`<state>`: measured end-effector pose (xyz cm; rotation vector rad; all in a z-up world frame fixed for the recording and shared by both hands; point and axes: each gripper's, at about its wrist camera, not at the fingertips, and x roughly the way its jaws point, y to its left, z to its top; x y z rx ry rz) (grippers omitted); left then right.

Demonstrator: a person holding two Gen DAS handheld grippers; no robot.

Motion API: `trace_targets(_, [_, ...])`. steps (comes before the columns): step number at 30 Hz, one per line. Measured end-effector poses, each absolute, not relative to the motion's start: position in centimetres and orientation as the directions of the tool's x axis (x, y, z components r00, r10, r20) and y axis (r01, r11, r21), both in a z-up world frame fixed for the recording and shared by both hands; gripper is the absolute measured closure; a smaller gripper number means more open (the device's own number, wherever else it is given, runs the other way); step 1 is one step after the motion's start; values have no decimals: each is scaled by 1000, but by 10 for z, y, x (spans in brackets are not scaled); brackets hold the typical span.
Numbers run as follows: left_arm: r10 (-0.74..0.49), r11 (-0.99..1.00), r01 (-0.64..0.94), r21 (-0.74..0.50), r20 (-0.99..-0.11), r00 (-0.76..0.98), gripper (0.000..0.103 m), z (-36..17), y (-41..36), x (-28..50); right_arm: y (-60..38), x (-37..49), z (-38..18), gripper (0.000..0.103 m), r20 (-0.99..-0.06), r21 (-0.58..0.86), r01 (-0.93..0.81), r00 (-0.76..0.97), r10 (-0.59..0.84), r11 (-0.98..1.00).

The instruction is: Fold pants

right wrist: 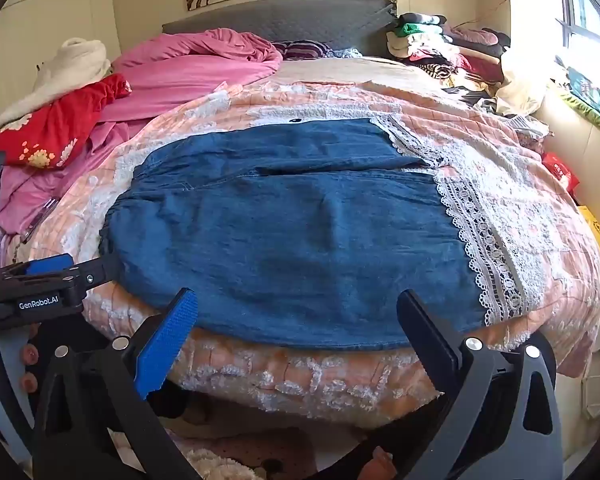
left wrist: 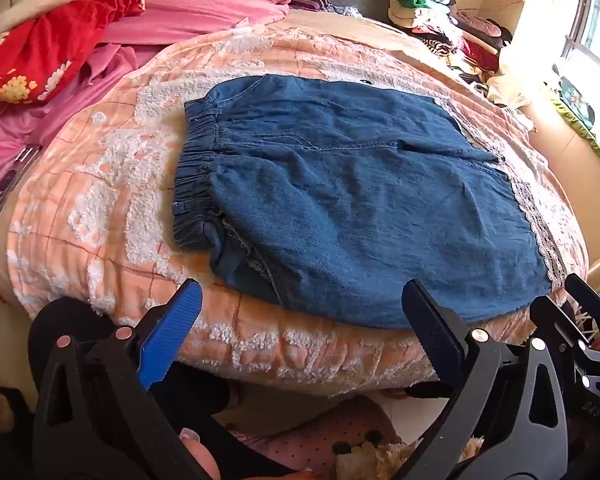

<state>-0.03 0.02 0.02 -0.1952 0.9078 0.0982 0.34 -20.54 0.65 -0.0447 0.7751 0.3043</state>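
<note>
Blue denim pants (left wrist: 340,196) with an elastic waistband at the left and white lace hems (left wrist: 540,216) at the right lie flat on the bed. They also show in the right wrist view (right wrist: 292,232), lace hems (right wrist: 484,248) at the right. My left gripper (left wrist: 300,312) is open and empty, hovering at the bed's near edge just before the pants' near side. My right gripper (right wrist: 296,316) is open and empty, at the near edge of the pants. The left gripper (right wrist: 48,276) appears at the left of the right wrist view.
The peach and white patterned blanket (left wrist: 112,184) covers the bed. Pink and red bedding (left wrist: 60,56) is heaped at the left. A pile of clothes (right wrist: 440,48) sits at the far right by the grey headboard (right wrist: 284,20). A window (right wrist: 592,16) is at the right.
</note>
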Motion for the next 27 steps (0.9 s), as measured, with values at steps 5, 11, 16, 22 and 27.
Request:
trace_targets(5, [4,977,-171,-125,-797,604,8,3,-2,1,-207,3,9,4,-693,76,-284,674,255,956])
trace_targets(11, [-7,983,-140,-117,-790,614,8,7,-8,2,-204,-1,9,4,-690,68,-299,675,261,952])
trace_targets(16, [-19,984,-127,-124,-786,618,8,6,-7,-1,-204,-1,10,4,-690,77,-305,671,272,949])
trace_targets(22, [-19,985,-123,-121,-786,617,8,7,-10,-1,-202,-2,8,4,-704,80,-311,656,274,947])
trace_targets(27, [-17,986,-122,-116,-788,615,8,7,-12,-1,-203,-2,8,4,-702,79,-306,659,270,949])
